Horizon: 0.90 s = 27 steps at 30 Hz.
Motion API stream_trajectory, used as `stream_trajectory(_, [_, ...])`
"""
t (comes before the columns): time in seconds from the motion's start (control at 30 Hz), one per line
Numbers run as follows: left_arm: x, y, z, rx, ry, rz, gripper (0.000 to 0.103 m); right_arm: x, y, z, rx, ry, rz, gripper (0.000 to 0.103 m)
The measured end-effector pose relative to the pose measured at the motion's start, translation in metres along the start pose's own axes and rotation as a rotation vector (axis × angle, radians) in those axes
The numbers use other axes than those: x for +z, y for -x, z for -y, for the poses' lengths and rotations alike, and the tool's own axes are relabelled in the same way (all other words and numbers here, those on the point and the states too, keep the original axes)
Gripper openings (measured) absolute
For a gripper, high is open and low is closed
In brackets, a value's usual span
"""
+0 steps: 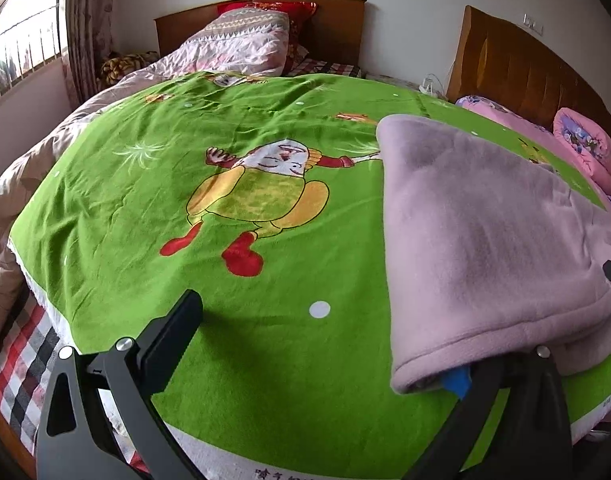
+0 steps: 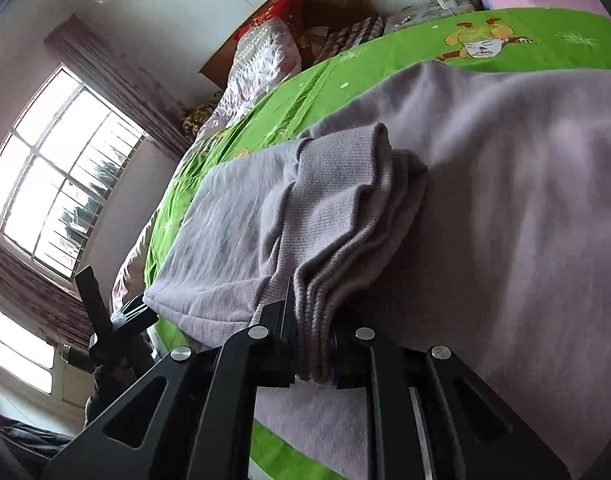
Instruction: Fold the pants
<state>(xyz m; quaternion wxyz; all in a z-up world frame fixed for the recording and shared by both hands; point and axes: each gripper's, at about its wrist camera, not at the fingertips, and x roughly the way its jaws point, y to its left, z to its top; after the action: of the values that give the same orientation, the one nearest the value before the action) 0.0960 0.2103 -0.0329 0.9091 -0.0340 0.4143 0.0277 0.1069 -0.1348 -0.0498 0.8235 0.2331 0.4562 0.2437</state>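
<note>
A: Pants (image 1: 477, 232) lie on the green blanket (image 1: 153, 208) that covers the bed, toward its right side in the left wrist view. They are pale lilac fleece, doubled over, with a rounded folded edge nearest the camera

B: Any writing to read?

A: Dark characters are printed on the white border of the blanket at the bottom edge of the left wrist view, cut off and too partial to read. No label shows on the pants. The blanket carries a cartoon figure (image 1: 261, 192) in yellow with red shoes

B: How do the claws stand?

A: The left claw (image 1: 325, 344) is spread wide, its left finger (image 1: 173, 332) resting over bare blanket and its right finger tucked under the folded edge of the pants, gripping nothing. The right claw (image 2: 311, 344) is nearly closed and pinches the ribbed knit cuffs (image 2: 345, 216), several layers stacked together between its jaws

B: And the fabric there?

A: The ribbed bands look greyer than the smooth fleece around them, and they fan out from the pinch over the rest of the pants
</note>
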Motion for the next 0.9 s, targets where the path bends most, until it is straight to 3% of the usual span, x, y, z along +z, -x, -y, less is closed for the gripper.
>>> stream_trajectory(0.17, [-0.002, 0.003, 0.003, 0.007, -0.022, -0.009, 0.102, 0.001, -0.007, 0.013, -0.010, -0.031, -0.042, 0.019])
stream_trajectory(0.27, [-0.006, 0.026, 0.011, 0.019, -0.199, -0.016, 0.101, 0.004, 0.007, 0.013, -0.015, -0.006, -0.068, 0.043])
stream_trajectory(0.3, [-0.008, 0.037, 0.013, 0.023, -0.267, -0.018, 0.101, 0.006, 0.017, 0.011, -0.050, 0.029, -0.040, 0.052])
stream_trajectory(0.37, [-0.010, 0.055, 0.011, 0.062, -0.340, -0.011, 0.101, 0.009, 0.036, 0.002, -0.159, 0.145, 0.030, 0.052])
stream_trajectory(0.47, [0.013, 0.092, 0.001, 0.057, -0.288, 0.073, 0.101, 0.018, 0.048, -0.011, -0.199, 0.236, 0.101, 0.052])
stream_trajectory(0.53, [0.040, 0.112, 0.006, -0.057, -0.172, 0.193, 0.101, 0.024, 0.042, -0.022, -0.163, 0.268, 0.120, 0.052])
stream_trajectory(0.6, [0.060, 0.107, 0.031, -0.216, -0.095, 0.261, 0.101, 0.030, 0.022, -0.037, -0.160, 0.323, 0.103, 0.052])
stream_trajectory(0.67, [0.067, 0.084, 0.059, -0.275, -0.105, 0.213, 0.101, 0.029, -0.005, -0.056, -0.159, 0.392, 0.059, 0.052])
stream_trajectory(0.7, [0.066, 0.063, 0.079, -0.297, -0.148, 0.150, 0.101, 0.027, -0.012, -0.060, -0.165, 0.416, 0.034, 0.052])
stream_trajectory(0.83, [0.035, -0.009, 0.106, -0.254, -0.217, -0.089, 0.101, 0.001, -0.043, -0.055, -0.242, 0.535, -0.117, 0.056])
stream_trajectory(0.9, [0.023, -0.013, 0.108, -0.236, -0.281, -0.057, 0.101, -0.003, -0.035, -0.046, -0.196, 0.543, -0.090, 0.058])
